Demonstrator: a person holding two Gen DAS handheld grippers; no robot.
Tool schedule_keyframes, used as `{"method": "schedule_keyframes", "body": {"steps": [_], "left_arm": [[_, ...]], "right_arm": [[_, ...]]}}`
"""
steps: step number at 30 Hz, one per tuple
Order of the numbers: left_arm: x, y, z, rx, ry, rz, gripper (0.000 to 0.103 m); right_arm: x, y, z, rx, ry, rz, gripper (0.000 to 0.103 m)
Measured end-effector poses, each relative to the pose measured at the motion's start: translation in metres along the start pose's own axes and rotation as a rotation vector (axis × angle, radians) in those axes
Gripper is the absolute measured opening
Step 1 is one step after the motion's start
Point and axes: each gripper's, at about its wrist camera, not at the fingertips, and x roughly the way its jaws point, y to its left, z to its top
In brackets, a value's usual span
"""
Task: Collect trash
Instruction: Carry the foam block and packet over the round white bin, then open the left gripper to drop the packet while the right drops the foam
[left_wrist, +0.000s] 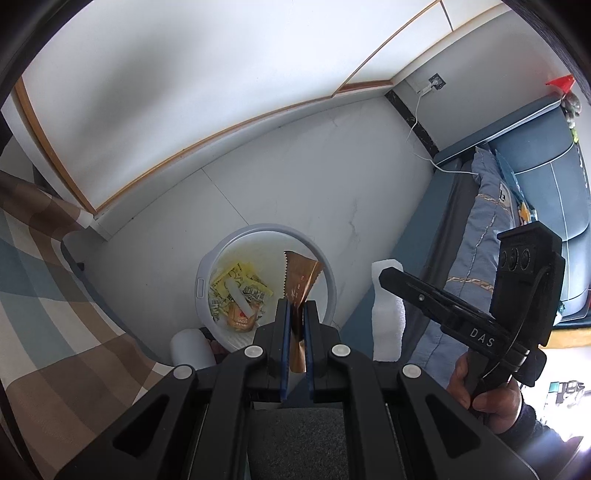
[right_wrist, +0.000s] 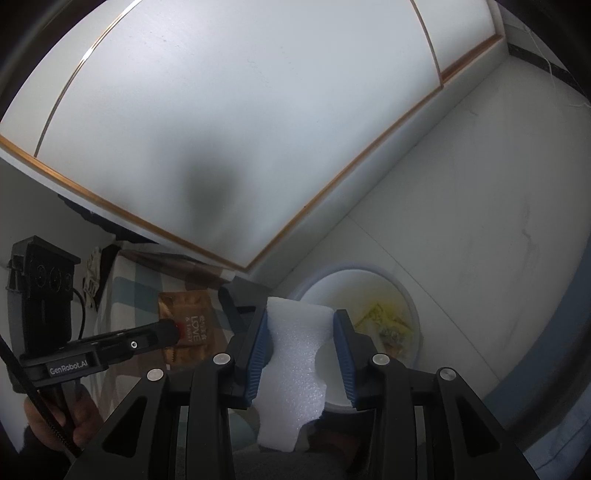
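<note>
Left wrist view: both grippers carry trash above the bin, drop-off step in hand.

Nearest, the left gripper has its fingers clenched on a copper wrapper, whose serrated edge sticks up toward 12 o'clock, over the near rim of the bin. At 3 o'clock the right gripper, held in a hand, grasps a white foam piece; in the right wrist view its fingers press both sides of the foam. Farther, yellow packets lie on the bin bottom; floor beyond. Judgement: next move needs each load centred over the bin mouth, then release; the foam hangs at 3 o'clock of the rim, seemingly outside it.
</note>
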Motion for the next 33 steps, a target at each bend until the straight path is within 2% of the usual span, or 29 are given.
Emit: {"method": "schedule_keyframes", "body": {"steps": [4,6,7,11,20,29,31,33], "left_arm": [[0.011,0.001,0.004,-0.017,0.034,-0.006,0.003],[0.016,0.0,0.006,-0.02,0.048,-0.006,0.003],[0.018,0.0,0.007,-0.024,0.055,-0.006,0.003],[0.028,-0.001,0.009,-0.035,0.083,-0.02,0.003],[0.046,-0.005,0.01,-0.044,0.143,-0.021,0.003],[0.053,-0.012,0.012,-0.009,0.178,0.029,0.005],[0.051,-0.014,0.012,0.004,0.175,0.049,0.011],[0.049,-0.015,0.013,0.006,0.17,0.062,0.026]], "right_arm": [[0.015,-0.005,0.0,0.009,0.032,0.006,0.036],[0.023,-0.005,0.0,0.006,0.051,-0.002,0.042],[0.026,-0.005,0.001,0.007,0.061,-0.005,0.05],[0.035,-0.002,-0.003,0.004,0.077,-0.018,0.064],[0.026,-0.022,-0.008,0.066,0.069,-0.047,0.076],[0.014,-0.03,-0.008,0.087,0.049,-0.065,0.08],[0.012,-0.031,-0.007,0.093,0.047,-0.064,0.08],[0.01,-0.032,-0.007,0.099,0.046,-0.062,0.08]]}}
